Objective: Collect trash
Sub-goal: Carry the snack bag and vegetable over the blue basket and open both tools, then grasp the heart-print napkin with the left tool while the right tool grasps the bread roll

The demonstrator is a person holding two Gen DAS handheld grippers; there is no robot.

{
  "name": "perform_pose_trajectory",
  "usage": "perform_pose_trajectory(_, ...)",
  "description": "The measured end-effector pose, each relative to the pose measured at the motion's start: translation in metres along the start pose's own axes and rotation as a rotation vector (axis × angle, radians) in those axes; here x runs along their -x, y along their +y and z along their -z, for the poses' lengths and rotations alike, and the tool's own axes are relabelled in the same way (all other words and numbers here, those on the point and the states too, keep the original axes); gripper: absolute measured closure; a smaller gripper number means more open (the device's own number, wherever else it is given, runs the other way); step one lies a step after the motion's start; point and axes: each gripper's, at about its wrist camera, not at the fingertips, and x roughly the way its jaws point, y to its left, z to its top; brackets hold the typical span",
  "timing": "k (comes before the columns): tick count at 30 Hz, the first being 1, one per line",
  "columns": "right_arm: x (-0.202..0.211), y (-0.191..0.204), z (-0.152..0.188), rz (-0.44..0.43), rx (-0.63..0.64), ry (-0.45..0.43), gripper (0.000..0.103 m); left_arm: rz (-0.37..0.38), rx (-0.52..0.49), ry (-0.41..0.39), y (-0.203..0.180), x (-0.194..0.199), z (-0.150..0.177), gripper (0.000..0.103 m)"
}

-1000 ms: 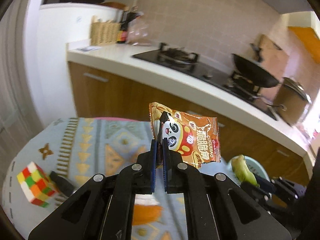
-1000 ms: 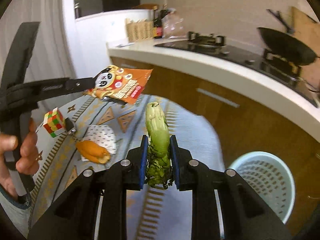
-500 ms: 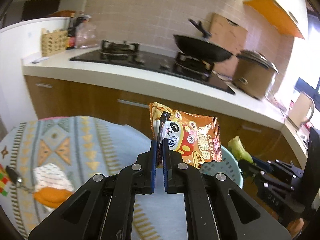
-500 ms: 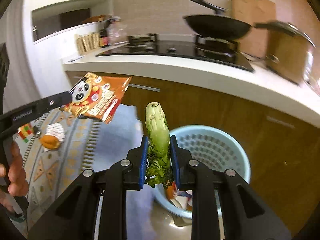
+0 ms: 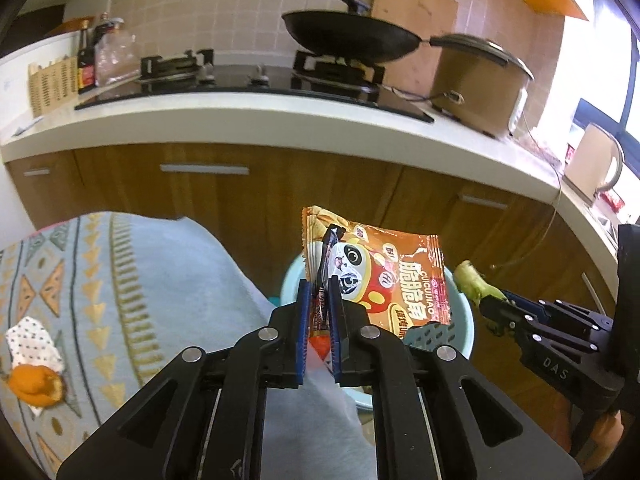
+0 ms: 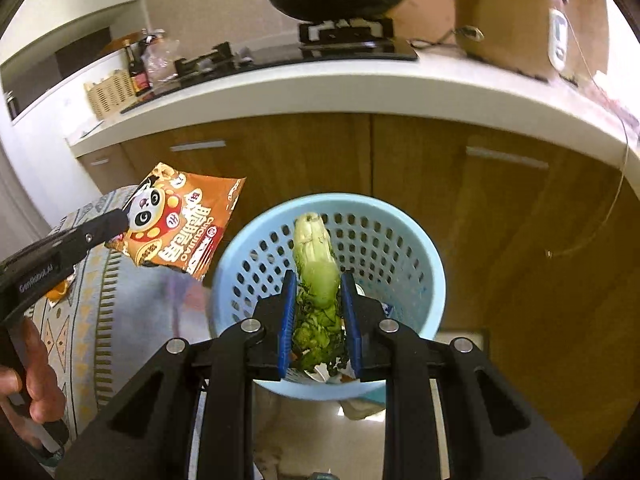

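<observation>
My left gripper (image 5: 319,286) has an orange snack wrapper (image 5: 392,280) with a panda print pinched upright between its pads. Its jaws are opening slightly, and the pads still touch the wrapper. It hangs at the near left rim of a light blue perforated basket (image 5: 460,336). My right gripper (image 6: 318,276) is shut on a green vegetable stalk (image 6: 316,256), held right over the mouth of the basket (image 6: 432,264), which has scraps at its bottom. The wrapper (image 6: 180,224) shows left of the basket in the right wrist view.
A round table with a patterned cloth (image 5: 140,280) stands at the left, with an orange peel (image 5: 36,384) on a napkin. Wooden cabinets (image 6: 500,200) rise behind the basket under a white counter with a wok (image 5: 352,36) and a pot (image 5: 480,80). A hand (image 6: 24,380) grips the left handle.
Both grippers have swung right, away from the table, with their loads. The basket now lies right under the right gripper. The left pads stand slightly wider.
</observation>
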Motion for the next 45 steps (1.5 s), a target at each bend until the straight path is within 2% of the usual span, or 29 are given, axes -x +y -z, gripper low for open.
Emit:
perform_pose_trajectory(4, -0.007, -0.005, 0.002, -0.001, -0.022, 0.022, 0.083, 0.019, -0.01, 0.04, -0.005, -0.014, 0.004, 0.092)
perform_pose_trajectory(6, -0.01, -0.008, 0.001, 0.0, -0.037, 0.029, 0.077, 0.037, -0.017, 0.065, -0.006, -0.02, 0.007, 0.088)
perform_pose_trajectory(7, -0.01, -0.009, 0.001, -0.003, -0.043, 0.028, 0.073, 0.044, -0.02, 0.069, -0.007, -0.022, 0.008, 0.076)
perform_pose_trajectory(8, -0.01, -0.009, 0.0, -0.002, -0.046, 0.023, 0.062, 0.046, -0.023, 0.071, -0.008, -0.023, 0.01, 0.061)
perform_pose_trajectory(9, -0.008, -0.009, 0.0, 0.005, -0.047, 0.012, 0.053, 0.038, -0.027, 0.065, -0.008, -0.022, 0.012, 0.057)
perform_pose_trajectory(10, -0.007, -0.009, 0.0, 0.006, -0.044, 0.007, 0.053, 0.022, -0.037, 0.057, -0.009, -0.021, 0.013, 0.057)
perform_pose_trajectory(17, -0.002, 0.002, -0.003, -0.012, -0.031, -0.012, 0.053, -0.005, -0.036, 0.035, 0.002, -0.007, 0.016, 0.057)
perform_pose_trajectory(23, 0.007, 0.034, -0.008, -0.051, 0.024, -0.038, 0.053, -0.026, 0.015, -0.001, 0.027, 0.019, 0.019, 0.057)
perform_pose_trajectory(33, 0.008, 0.137, -0.009, -0.178, 0.201, -0.042, 0.053, -0.125, 0.149, -0.06, 0.102, 0.079, 0.037, 0.057)
perform_pose_trajectory(38, 0.004, 0.193, -0.002, -0.264, 0.288, -0.02, 0.053, -0.186, 0.237, -0.085, 0.151, 0.112, 0.05, 0.057)
perform_pose_trajectory(45, -0.008, 0.267, 0.012, -0.425, 0.389, 0.035, 0.053, -0.29, 0.325, -0.075, 0.21, 0.148, 0.076, 0.057)
